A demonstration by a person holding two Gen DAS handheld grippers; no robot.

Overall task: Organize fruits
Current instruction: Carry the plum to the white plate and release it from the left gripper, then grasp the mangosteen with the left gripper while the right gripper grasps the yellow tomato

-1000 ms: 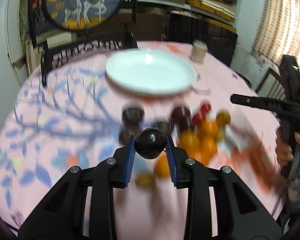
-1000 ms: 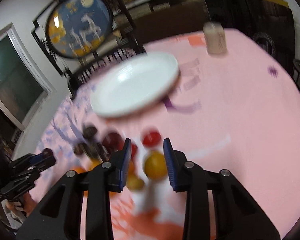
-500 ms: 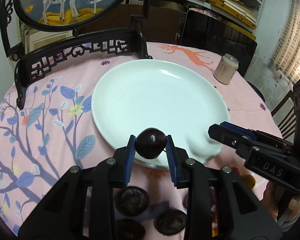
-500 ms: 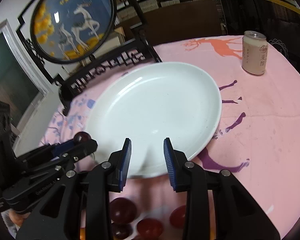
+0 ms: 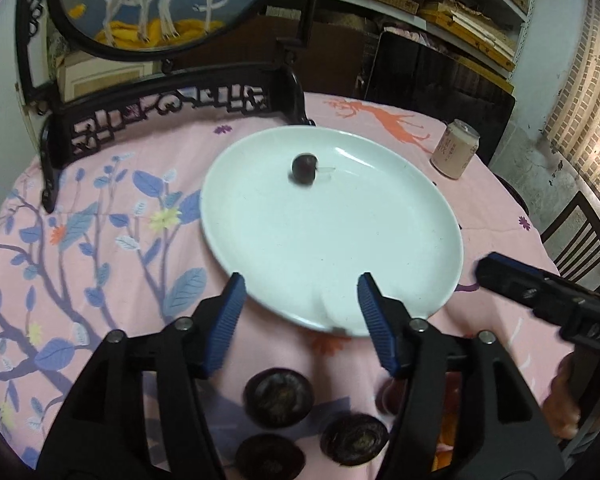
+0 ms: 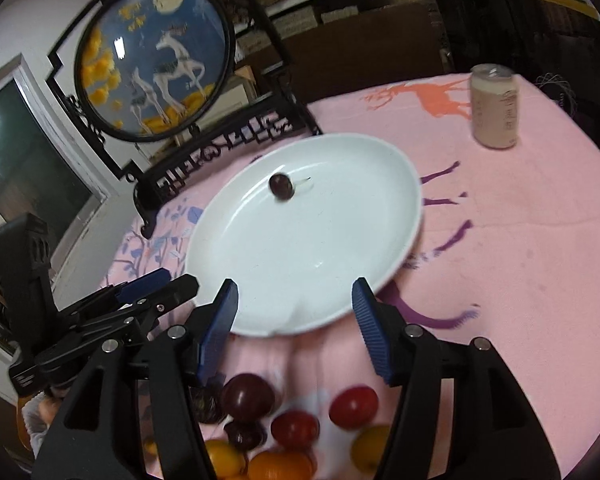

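A white oval plate lies on the pink tablecloth. A dark plum lies on the plate's far part, blurred. My left gripper is open and empty over the plate's near rim; it also shows at the left in the right wrist view. My right gripper is open and empty over the near rim; its body shows at the right in the left wrist view. Dark fruits and red and orange fruits lie on the cloth under the grippers.
A pale drink can stands at the far right of the table. A black carved stand with a round deer picture stands at the table's far left edge. A chair is at the right.
My left gripper has opened and let the dark plum go; it now lies further in on the plate. My right gripper has opened wider. Both pulled back a little.
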